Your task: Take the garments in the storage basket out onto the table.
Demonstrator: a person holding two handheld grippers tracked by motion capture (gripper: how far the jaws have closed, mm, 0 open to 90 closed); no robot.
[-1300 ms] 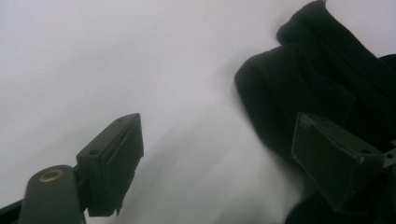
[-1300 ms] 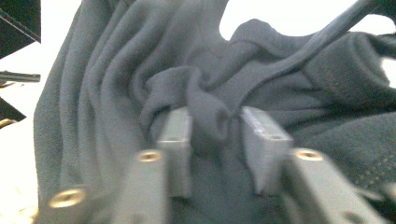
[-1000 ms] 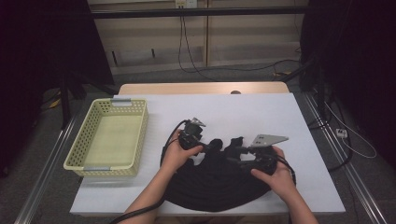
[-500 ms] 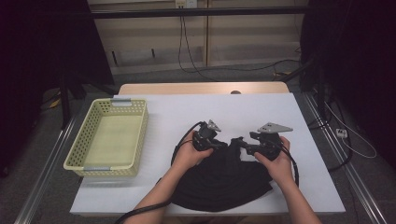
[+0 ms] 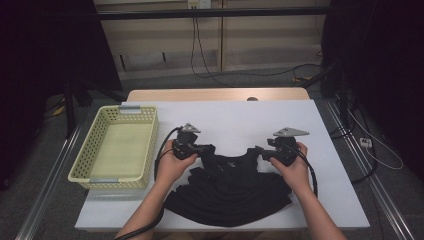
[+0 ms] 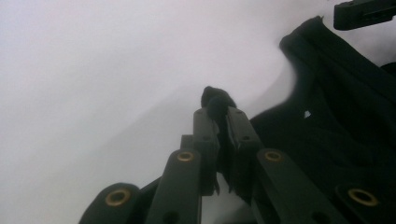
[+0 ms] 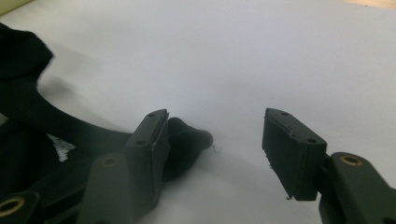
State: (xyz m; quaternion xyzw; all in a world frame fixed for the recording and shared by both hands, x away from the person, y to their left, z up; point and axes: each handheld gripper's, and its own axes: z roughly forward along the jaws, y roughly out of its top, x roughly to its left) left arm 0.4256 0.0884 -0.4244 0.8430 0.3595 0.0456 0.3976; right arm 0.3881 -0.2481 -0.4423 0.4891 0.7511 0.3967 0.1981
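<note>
Black garment [image 5: 227,187] near table's [image 5: 240,120] front edge — far half bare.

A garment [image 5: 227,187] lies on the table [image 5: 240,125], a basket [image 5: 116,150] to its left.

Two claws — left claw [image 5: 204,148], right claw [image 5: 261,151] — meet black garment [image 5: 227,187].

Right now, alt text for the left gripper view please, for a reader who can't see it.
The left gripper is shut on a bunched corner of the black garment, a tuft poking out above its two black jaws, which have just been closing. The rest of the garment spreads to the right over the white table.
</note>
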